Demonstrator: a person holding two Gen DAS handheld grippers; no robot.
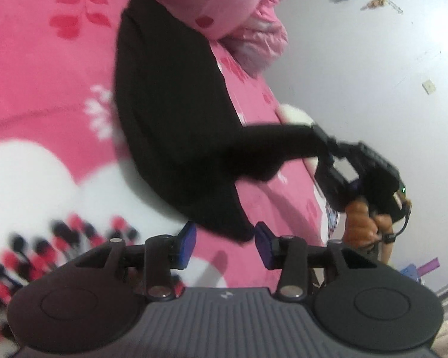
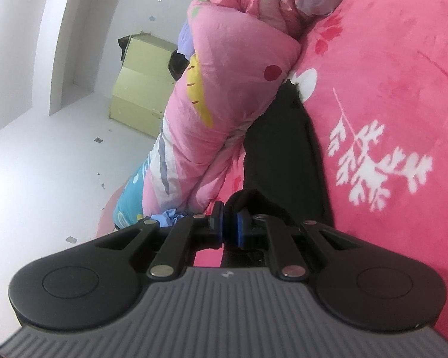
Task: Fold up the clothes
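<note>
A: Where's the garment [image 1: 170, 113]?
B: Flat on the pink bed [image 1: 38, 68], beside the quilt [image 2: 224, 98].
A: Grippers?
B: Right gripper [image 2: 230, 228] pinches a pulled-out black corner (taut). Left gripper [image 1: 224, 246] gapes, a hem between its pads [image 1: 185, 244], untouched.

A bed, wearing a pink fleece blanket [image 2: 388, 59] with white leaf prints, is carrying a black garment [image 1: 170, 113] lying ahead of the claws, and a rolled pink quilt [image 2: 224, 89] sitting just beyond it.

Black garment [image 1: 170, 119] spread on bed, one corner lifted, apparently pinched
</note>
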